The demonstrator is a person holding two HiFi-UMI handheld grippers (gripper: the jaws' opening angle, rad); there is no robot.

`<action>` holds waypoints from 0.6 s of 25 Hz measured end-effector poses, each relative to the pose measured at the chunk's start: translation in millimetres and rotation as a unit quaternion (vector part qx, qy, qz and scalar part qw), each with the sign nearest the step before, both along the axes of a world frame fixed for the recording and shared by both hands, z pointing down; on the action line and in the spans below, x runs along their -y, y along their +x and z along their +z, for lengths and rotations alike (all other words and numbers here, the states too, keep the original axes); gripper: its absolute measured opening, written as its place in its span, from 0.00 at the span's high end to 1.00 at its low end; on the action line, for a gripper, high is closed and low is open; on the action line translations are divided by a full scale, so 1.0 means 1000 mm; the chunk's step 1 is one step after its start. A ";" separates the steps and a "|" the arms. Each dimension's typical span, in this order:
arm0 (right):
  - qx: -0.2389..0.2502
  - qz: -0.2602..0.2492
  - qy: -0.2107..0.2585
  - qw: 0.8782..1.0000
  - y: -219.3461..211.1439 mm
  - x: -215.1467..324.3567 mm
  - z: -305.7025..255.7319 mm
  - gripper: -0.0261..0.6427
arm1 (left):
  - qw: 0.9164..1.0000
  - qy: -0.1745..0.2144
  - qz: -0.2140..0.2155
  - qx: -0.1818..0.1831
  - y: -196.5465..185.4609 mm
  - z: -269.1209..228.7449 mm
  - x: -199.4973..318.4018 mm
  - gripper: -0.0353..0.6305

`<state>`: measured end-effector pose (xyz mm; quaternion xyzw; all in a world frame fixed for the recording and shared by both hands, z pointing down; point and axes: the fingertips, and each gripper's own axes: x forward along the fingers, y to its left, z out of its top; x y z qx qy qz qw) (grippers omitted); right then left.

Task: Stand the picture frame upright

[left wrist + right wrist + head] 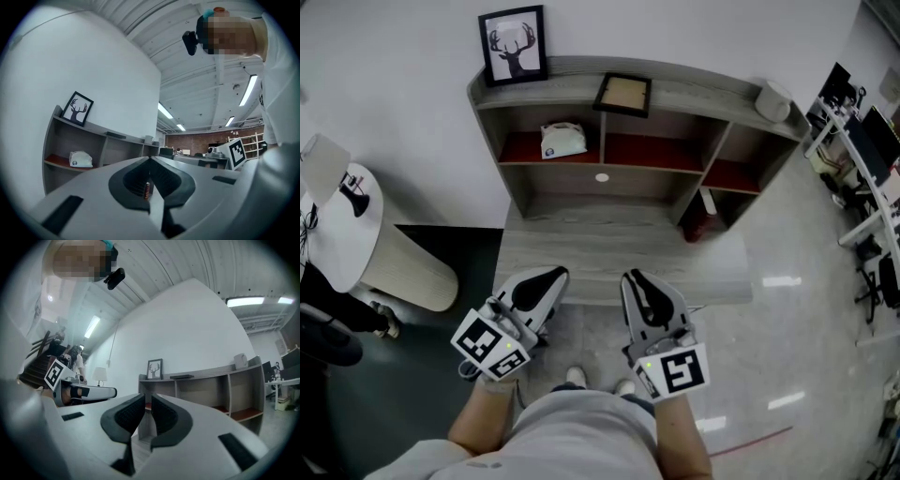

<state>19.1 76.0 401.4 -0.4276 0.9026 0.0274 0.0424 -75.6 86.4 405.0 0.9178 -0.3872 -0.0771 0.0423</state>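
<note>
Left gripper: at 11 o'clock, low and close to the body. Jaws pressed together, nothing pinched. Tip is about over the desk's near edge.
Right gripper: at 1 o'clock, level with the left one. Jaws stand a narrow slit apart and nothing is between them. Both look parked, no reach begun.
Desk: bare grey top from the near edge back to the shelf unit. Open lane straight ahead at 12 o'clock for either arm.
Lamp table: at 9 o'clock, round and white, apart from the desk's left edge. It likely crowds a wide left swing.
Floor: bare at 3 o'clock, so the right side has the freer elbow room.
White pouch: in the left red-lined cubby, under the top board. Out of the way.
Shelf unit: the top board runs along the wall, its front edge curved.
Picture frame: at 12 o'clock on the top board, lying flat and face up. This is the task's thing, not yet stood up. Its near side sits close to the board's front edge, with bare board on both sides and wall behind.
Deer frame: at 11 o'clock, upright at the wall and well apart from the flat frame. Probably the pose to copy.
White cylinder: at 1 o'clock on the board's right end, well clear.
Risk: lifting the near side could slide the frame back, though the wall would likely stop it.
</note>
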 end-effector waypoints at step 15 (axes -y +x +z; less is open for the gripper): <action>-0.010 0.045 0.011 0.999 -0.016 0.039 -0.002 0.89 | 1.000 0.005 0.013 0.010 -0.048 0.002 0.031 0.92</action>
